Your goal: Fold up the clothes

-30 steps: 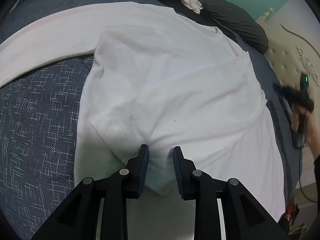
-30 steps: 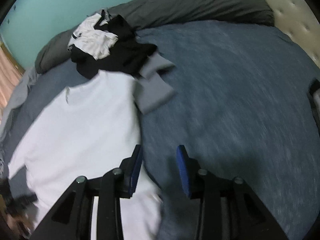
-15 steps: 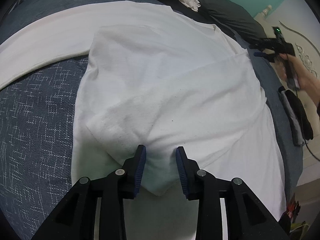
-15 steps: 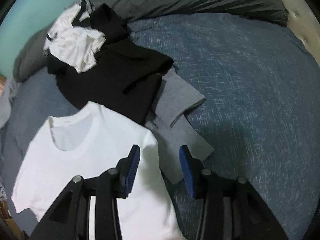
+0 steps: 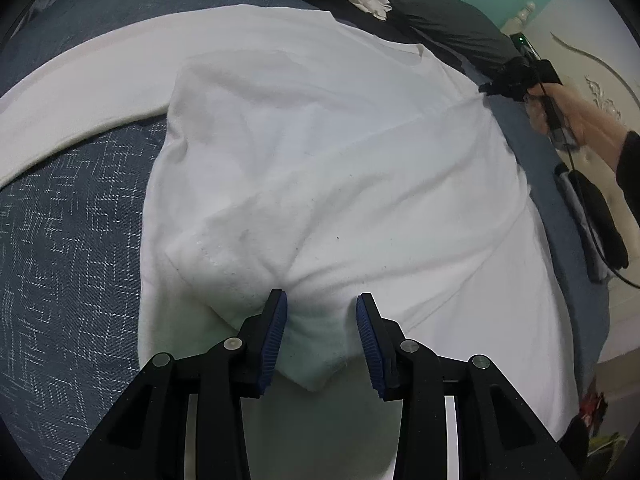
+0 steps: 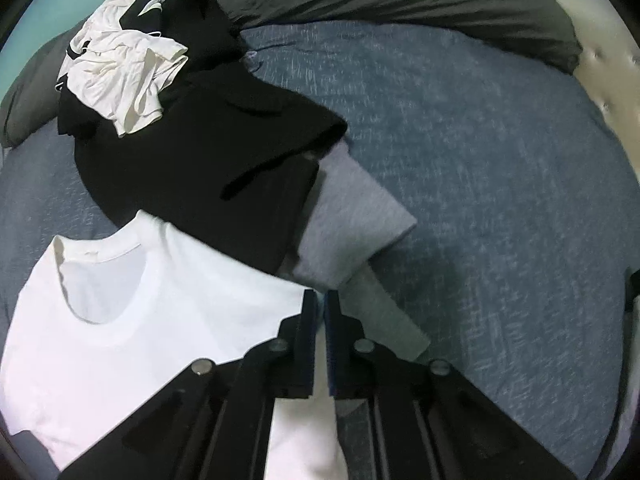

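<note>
The left gripper (image 5: 322, 334) stands parted around the folded sleeve tip of the white shirt (image 5: 320, 152) spread on the bed (image 5: 72, 240). At the shirt's far shoulder, the right gripper (image 6: 320, 308) looks pinched on the edge — a shallow bite could slip, or snag the gray garment (image 6: 352, 220) beside that shoulder.

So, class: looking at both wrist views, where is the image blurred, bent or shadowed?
Left wrist view: sharp; the fisheye bows the white shirt outward, black vignette fills the corners, and the left gripper casts a greenish shadow on the cloth between its fingers. Right wrist view: the blue bedspread is streaked with motion blur, the shirt looks overexposed, and the right gripper stays crisp.
</note>
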Action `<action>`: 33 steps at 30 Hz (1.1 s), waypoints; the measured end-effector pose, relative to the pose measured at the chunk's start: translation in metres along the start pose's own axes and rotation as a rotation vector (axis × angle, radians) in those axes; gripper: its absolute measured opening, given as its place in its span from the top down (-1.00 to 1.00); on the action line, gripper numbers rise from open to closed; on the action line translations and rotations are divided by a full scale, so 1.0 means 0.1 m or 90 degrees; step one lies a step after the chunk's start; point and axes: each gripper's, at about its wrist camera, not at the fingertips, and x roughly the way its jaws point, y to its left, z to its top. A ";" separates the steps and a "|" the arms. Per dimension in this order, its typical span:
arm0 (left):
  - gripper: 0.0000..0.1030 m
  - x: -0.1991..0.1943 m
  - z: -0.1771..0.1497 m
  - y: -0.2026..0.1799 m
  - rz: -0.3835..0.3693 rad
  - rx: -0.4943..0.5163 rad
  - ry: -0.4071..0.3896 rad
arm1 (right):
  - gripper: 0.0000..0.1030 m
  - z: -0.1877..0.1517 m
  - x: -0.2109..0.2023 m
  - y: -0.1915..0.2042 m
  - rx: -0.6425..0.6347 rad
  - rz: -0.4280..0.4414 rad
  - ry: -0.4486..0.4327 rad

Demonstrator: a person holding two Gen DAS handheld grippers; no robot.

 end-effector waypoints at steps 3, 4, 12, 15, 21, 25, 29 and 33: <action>0.25 0.00 -0.01 0.00 0.001 0.001 -0.001 | 0.94 0.04 0.00 0.01 -0.002 -0.017 -0.020; 0.25 0.00 -0.02 0.00 0.002 0.002 -0.001 | 0.94 0.04 0.03 0.02 -0.001 -0.018 -0.020; 0.24 -0.01 -0.07 -0.01 0.006 0.005 0.000 | 0.89 -0.06 0.05 -0.22 0.060 0.089 -0.050; 0.24 -0.02 -0.07 -0.02 0.007 0.003 0.001 | 0.66 -0.17 -0.17 -0.40 0.061 0.101 -0.090; 0.24 -0.03 -0.10 -0.05 0.009 0.003 0.002 | 0.39 -0.80 -0.55 -0.77 0.061 0.183 -0.092; 0.24 -0.05 -0.13 -0.04 0.009 -0.001 0.002 | 0.39 -1.42 -0.60 -0.79 0.033 0.209 -0.056; 0.23 0.01 -0.03 -0.08 0.020 0.008 0.000 | 0.39 -1.80 -0.52 -0.84 0.050 0.228 -0.035; 0.23 0.01 -0.01 -0.07 0.019 0.004 0.001 | 0.58 -1.91 -0.41 -0.87 0.081 0.243 -0.026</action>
